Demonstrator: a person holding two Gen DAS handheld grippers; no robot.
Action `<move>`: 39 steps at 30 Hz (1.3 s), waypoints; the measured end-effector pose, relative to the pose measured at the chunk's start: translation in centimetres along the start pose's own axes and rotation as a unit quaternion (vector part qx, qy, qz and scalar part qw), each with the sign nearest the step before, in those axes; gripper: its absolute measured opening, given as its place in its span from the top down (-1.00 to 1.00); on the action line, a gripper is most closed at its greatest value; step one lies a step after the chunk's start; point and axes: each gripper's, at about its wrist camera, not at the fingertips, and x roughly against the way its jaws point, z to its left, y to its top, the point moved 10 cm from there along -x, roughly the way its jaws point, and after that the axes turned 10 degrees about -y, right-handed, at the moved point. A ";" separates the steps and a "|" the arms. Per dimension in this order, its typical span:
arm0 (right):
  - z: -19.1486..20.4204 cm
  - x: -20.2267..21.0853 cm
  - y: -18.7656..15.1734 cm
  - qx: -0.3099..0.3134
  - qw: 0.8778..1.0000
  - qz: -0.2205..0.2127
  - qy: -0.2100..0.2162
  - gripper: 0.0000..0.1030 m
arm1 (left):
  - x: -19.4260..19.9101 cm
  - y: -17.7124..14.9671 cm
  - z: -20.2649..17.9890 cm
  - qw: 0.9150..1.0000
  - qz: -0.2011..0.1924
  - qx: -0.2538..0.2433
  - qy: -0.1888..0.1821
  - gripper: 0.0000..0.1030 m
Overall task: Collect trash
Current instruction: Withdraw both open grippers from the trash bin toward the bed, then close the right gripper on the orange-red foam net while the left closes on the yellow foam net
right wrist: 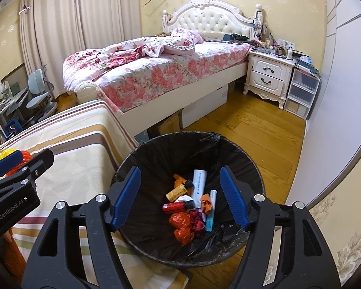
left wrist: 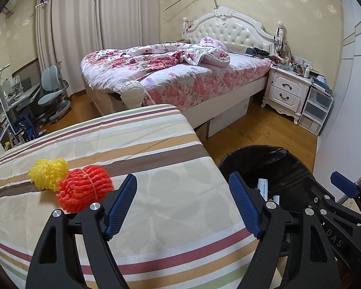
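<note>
A: What does the left wrist view say about progress?

B: The left gripper [left wrist: 183, 202] stands open with nothing between its pads, over the striped tabletop [left wrist: 170, 183]. Two pieces are left on it: a yellow foam net [left wrist: 48, 172] and an orange foam net [left wrist: 84, 187], touching each other, to the left of the gripper and near its left finger. The black-lined trash bin [left wrist: 264, 163] sits off the tabletop's right edge, and one blue finger of the right gripper shows at the far right of the view.

A: And the right wrist view?

B: The right gripper [right wrist: 180, 195] hangs above the trash bin [right wrist: 156, 149], its jaws apart and empty. Inside the bin lie several pieces already collected: an amber bottle [right wrist: 177, 190], a red bottle [right wrist: 177, 206], a white tube [right wrist: 199, 180], a teal tube [right wrist: 211, 212], crumpled orange plastic [right wrist: 181, 226] and other scraps. At the left edge the left gripper partly hides the two nets.

A: So how far along is it?

B: Most of it looks done. Judging by the tabletop, only the two nets remain to be binned, and the left gripper is the nearer one.
</note>
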 end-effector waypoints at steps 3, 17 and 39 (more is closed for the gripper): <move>1.5 0.9 -0.1 0.009 1.000 -0.004 0.012 -0.31 | 1.1 -0.5 1.6 1.000 -0.003 0.009 0.010 -0.48; 12.2 4.3 -1.7 0.076 0.993 -0.004 0.094 -0.33 | 6.1 -4.1 12.8 0.993 -0.001 0.072 0.094 -0.49; 26.5 7.1 -3.4 0.154 0.974 0.005 0.164 -0.47 | 9.8 -8.1 24.4 0.973 0.006 0.149 0.175 -0.49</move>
